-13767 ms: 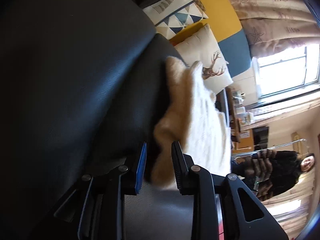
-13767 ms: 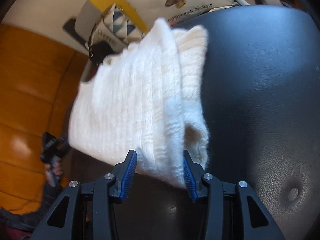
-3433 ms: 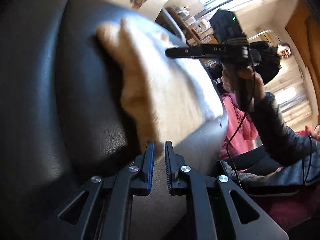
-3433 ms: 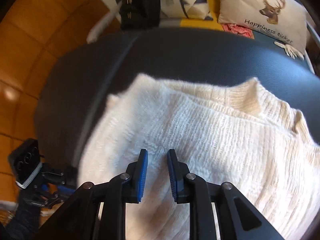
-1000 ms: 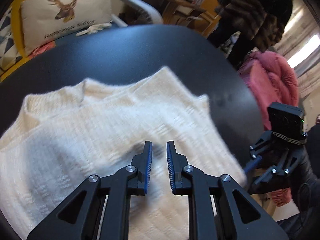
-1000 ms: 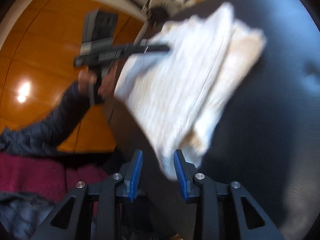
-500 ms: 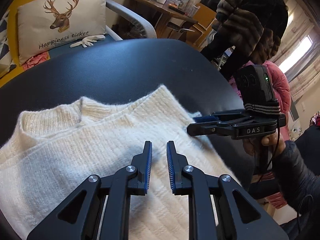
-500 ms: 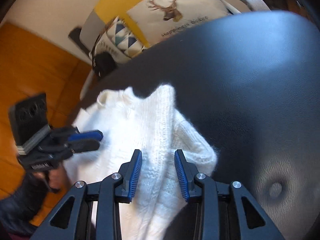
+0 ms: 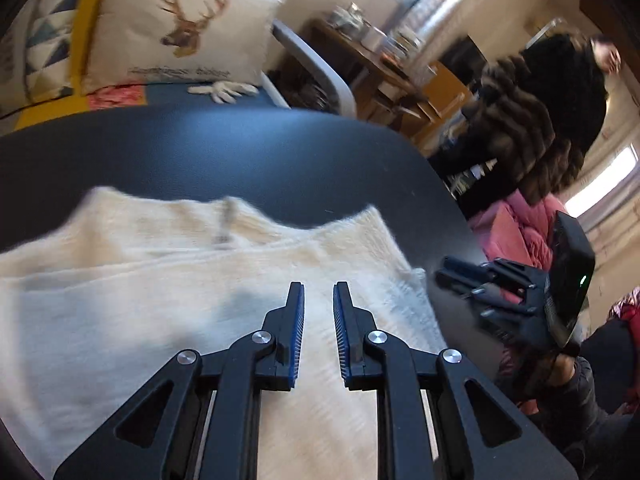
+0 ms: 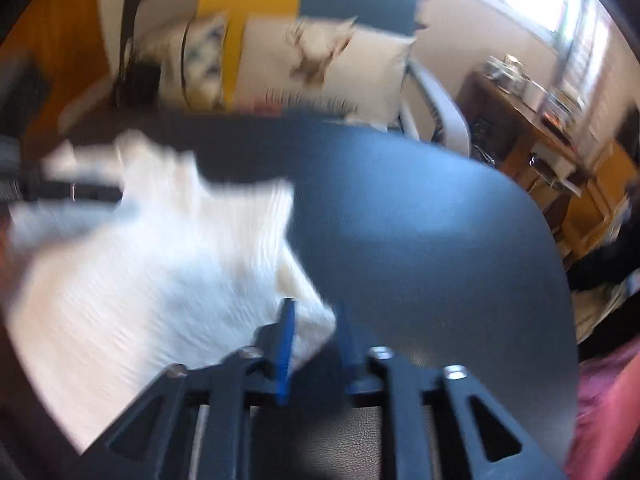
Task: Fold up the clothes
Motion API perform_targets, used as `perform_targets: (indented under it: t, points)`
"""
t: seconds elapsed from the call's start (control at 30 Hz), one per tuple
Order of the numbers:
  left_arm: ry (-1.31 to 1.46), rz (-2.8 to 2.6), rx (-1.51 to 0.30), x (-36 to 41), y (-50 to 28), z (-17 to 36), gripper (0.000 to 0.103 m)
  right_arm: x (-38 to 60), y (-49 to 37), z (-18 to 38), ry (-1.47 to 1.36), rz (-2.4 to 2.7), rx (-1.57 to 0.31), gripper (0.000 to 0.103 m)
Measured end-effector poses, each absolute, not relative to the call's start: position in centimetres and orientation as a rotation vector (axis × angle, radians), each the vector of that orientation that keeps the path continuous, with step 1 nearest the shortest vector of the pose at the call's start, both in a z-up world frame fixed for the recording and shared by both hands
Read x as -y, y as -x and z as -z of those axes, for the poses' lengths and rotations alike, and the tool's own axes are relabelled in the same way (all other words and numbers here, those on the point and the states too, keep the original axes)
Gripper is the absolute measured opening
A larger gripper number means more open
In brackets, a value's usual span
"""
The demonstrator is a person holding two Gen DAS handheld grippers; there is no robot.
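Note:
A cream knit sweater [image 9: 160, 300] lies folded on a round black table [image 9: 240, 152]. My left gripper [image 9: 319, 286] hovers over the sweater's middle. Its fingers are drawn almost together, with only an empty slit between them. In the left wrist view my right gripper [image 9: 440, 276] points at the sweater's right edge, held by a hand in a dark sleeve [image 9: 568, 376]. The right wrist view is blurred by motion. There the right gripper [image 10: 316, 304] straddles the near corner of the sweater [image 10: 160, 280]. The blur hides whether its fingers pinch the cloth.
Beyond the table stands a sofa with a deer pillow [image 9: 180, 40] and a white glove [image 9: 224, 90]. A person in a dark fur coat [image 9: 540, 120] stands at the right, near a wooden desk [image 9: 380, 52]. A pink jacket [image 9: 520, 232] lies past the table's right edge.
The right gripper has swung to the sweater's near right corner and its fingers have narrowed. The left gripper stays over the sweater with the same thin gap.

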State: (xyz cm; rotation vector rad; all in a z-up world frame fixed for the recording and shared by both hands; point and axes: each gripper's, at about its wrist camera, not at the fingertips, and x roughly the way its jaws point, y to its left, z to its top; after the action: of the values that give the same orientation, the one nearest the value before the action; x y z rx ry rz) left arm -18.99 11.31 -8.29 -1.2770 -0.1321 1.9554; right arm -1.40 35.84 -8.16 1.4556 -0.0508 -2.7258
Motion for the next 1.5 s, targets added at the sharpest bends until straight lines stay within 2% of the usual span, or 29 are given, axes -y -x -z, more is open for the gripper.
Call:
perform_targets:
  t: [0.07,0.17,0.33,0.4,0.47,0.5,0.53,0.57,0.6,0.63,0.67,0.7,0.73,0.77,0.83,0.93,1.0,1.07,1.1,1.2,1.23,1.27,1.4,1.5]
  points:
    - [1.284,-2.019,0.046,-8.0,19.5,7.9,0.016,-35.9,1.9,6.2,-1.342,2.597,0.316,0.028]
    - [1.315,-2.076,-0.068,-4.7,19.7,8.1,0.016,-33.4,4.2,5.3,-1.261,2.357,0.484,0.035]
    - [1.363,-2.033,-0.146,-2.7,20.2,9.1,0.017,-27.4,9.8,8.4,-1.433,2.225,0.308,0.037]
    - [1.369,-1.999,-0.192,-3.2,20.4,9.6,0.026,-25.8,11.0,10.1,-1.517,2.182,0.248,0.037]
    - [1.362,-1.969,-0.263,-4.4,20.3,10.2,0.041,-24.7,11.7,11.8,-1.592,2.147,0.195,0.037]
    - [1.345,-1.974,-0.309,-5.0,20.2,10.5,0.044,-24.2,12.0,12.1,-1.604,2.156,0.164,0.038]
    - [1.325,-1.983,-0.357,-5.6,20.1,10.9,0.052,-23.7,12.3,12.5,-1.615,2.165,0.134,0.039]
    - [1.307,-1.994,-0.357,-5.7,20.0,10.9,0.055,-23.2,12.5,12.8,-1.625,2.172,0.104,0.041]
    - [1.289,-2.006,-0.341,-5.7,19.8,10.9,0.054,-22.8,12.6,13.0,-1.630,2.173,0.072,0.041]
    - [1.272,-2.017,-0.325,-5.6,19.6,10.9,0.043,-22.2,12.6,13.0,-1.620,2.179,0.000,0.039]
    - [1.254,-2.029,-0.310,-5.6,19.4,10.9,0.010,-21.9,12.4,12.8,-1.610,2.204,-0.047,0.034]
    - [1.237,-2.040,-0.294,-5.5,19.2,10.8,0.005,-21.6,12.1,12.6,-1.599,2.229,-0.091,0.031]
    - [1.229,-2.057,-0.254,-5.3,19.2,10.8,0.004,-21.3,11.9,12.4,-1.590,2.254,-0.120,0.022]
    - [1.218,-2.075,-0.225,-5.0,19.2,10.6,0.003,-20.9,11.6,12.2,-1.580,2.279,-0.150,0.012]
    - [1.177,-2.108,-0.176,-4.4,19.1,9.8,0.003,-20.6,11.0,11.2,-1.543,2.335,-0.201,0.006]
    - [1.184,-2.145,-0.218,-4.7,19.6,9.9,0.003,-21.0,10.5,10.2,-1.513,2.390,-0.212,0.005]
    - [1.238,-2.158,-0.267,-5.3,20.2,10.9,0.004,-20.8,10.7,11.5,-1.558,2.386,-0.236,0.005]
    - [1.270,-2.118,-0.148,-4.1,20.5,11.0,0.008,-20.7,10.7,12.1,-1.578,2.392,-0.247,0.005]
    - [1.282,-2.093,-0.077,-3.4,20.7,11.0,0.009,-20.8,10.6,12.0,-1.575,2.401,-0.232,0.006]
    - [1.282,-2.121,0.122,0.7,21.1,9.8,0.023,-21.5,10.2,10.9,-1.554,2.420,-0.158,0.012]
    - [1.286,-2.169,0.117,2.1,21.1,9.5,0.025,-21.7,10.0,10.5,-1.543,2.429,-0.137,0.020]
    - [1.312,-2.183,0.095,2.9,21.3,9.6,0.025,-22.0,9.9,10.0,-1.528,2.438,-0.112,0.022]
    - [1.405,-2.168,-0.043,3.3,21.3,10.7,0.025,-22.0,9.0,8.3,-1.437,2.431,0.028,0.025]
    - [1.406,-2.182,-0.163,1.8,21.1,11.4,0.029,-20.7,8.4,9.3,-1.466,2.388,0.015,0.026]
